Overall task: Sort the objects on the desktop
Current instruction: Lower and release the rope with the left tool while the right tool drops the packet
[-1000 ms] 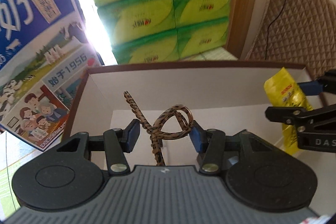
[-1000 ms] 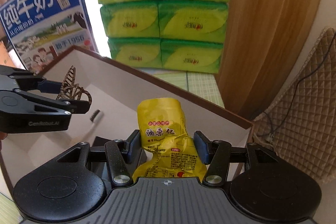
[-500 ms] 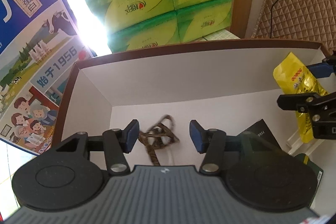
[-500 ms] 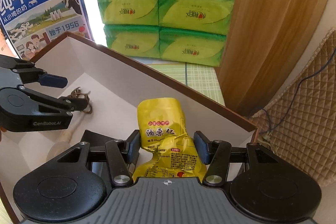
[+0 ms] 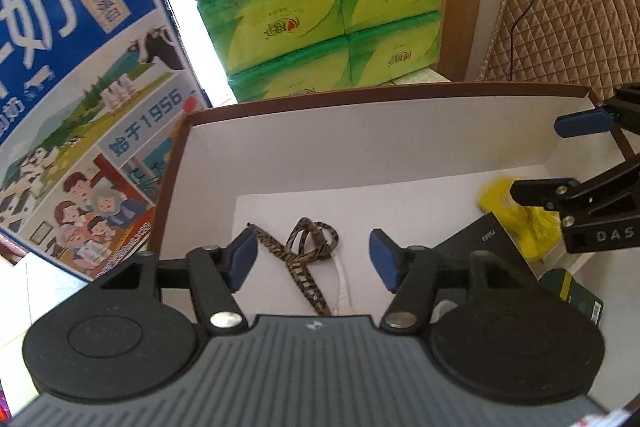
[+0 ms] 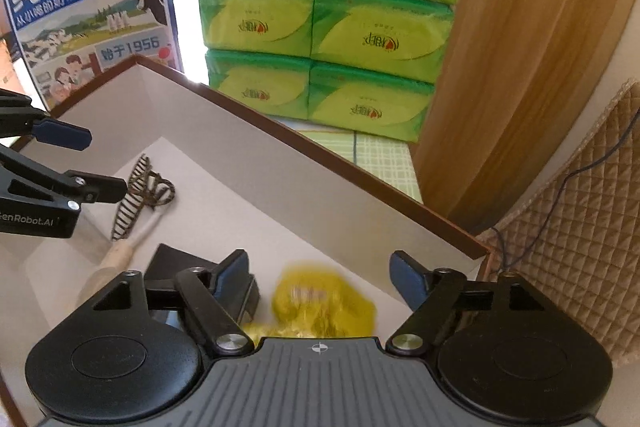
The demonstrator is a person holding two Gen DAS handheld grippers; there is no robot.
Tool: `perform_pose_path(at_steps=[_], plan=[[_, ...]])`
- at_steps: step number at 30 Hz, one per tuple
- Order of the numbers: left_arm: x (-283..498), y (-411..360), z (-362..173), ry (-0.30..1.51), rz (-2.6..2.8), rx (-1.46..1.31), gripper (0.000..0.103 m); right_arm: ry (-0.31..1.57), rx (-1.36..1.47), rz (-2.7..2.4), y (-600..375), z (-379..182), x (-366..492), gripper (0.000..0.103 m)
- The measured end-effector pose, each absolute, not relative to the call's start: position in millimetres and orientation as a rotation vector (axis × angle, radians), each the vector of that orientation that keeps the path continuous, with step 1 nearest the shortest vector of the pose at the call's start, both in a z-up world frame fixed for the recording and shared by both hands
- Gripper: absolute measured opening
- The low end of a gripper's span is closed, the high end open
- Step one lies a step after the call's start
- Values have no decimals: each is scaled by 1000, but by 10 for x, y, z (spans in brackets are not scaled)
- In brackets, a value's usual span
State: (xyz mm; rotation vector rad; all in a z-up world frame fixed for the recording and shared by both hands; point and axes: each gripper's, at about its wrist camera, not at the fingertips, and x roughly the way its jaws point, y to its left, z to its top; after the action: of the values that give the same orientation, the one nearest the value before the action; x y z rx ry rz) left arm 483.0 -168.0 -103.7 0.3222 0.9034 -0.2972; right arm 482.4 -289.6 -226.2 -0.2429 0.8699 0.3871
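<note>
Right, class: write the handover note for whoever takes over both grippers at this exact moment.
Left gripper: open, empty, above the leopard-print ribbon hair tie lying on the floor of the white, brown-rimmed cardboard box.
Right gripper: open, empty; the yellow foil snack packet is blurred below it, inside the box.
Done: both items in the box.
Left: any items outside the box are out of view; check.
</note>
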Motion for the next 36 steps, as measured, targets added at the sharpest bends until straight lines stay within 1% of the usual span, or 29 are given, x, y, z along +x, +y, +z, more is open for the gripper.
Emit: perform_pose_path(at_steps=[1,5,6,12,16,27,31,36], plan=[[4807,-1658,-1019,900,-296,318,64,867,-239,390,-2902,-2242,4800,80],[4704,-1598,-951,891,-303,319,67,840,-230,421,-2921,-2136,4661,90],[4675,-1595,-933,886,-305,325,69,836,-227,430,-2926,-2112,4626,92],[4535,-1578,-809,866,-312,322,76,822,-215,461,-2923,-1963,4387,101],[4416,-1566,-715,858,-317,305,82,832,-184,465,-2931,-1882,4241,101],[3947,-1455,-433,834,-312,241,83,813,-140,446,-2962,-1654,3807,101],[3719,-1317,-327,822,-310,178,86,794,-94,444,-2994,-1587,3588,101],[3413,-1097,-257,818,-267,116,86,761,-72,421,-3023,-1553,3267,101]])
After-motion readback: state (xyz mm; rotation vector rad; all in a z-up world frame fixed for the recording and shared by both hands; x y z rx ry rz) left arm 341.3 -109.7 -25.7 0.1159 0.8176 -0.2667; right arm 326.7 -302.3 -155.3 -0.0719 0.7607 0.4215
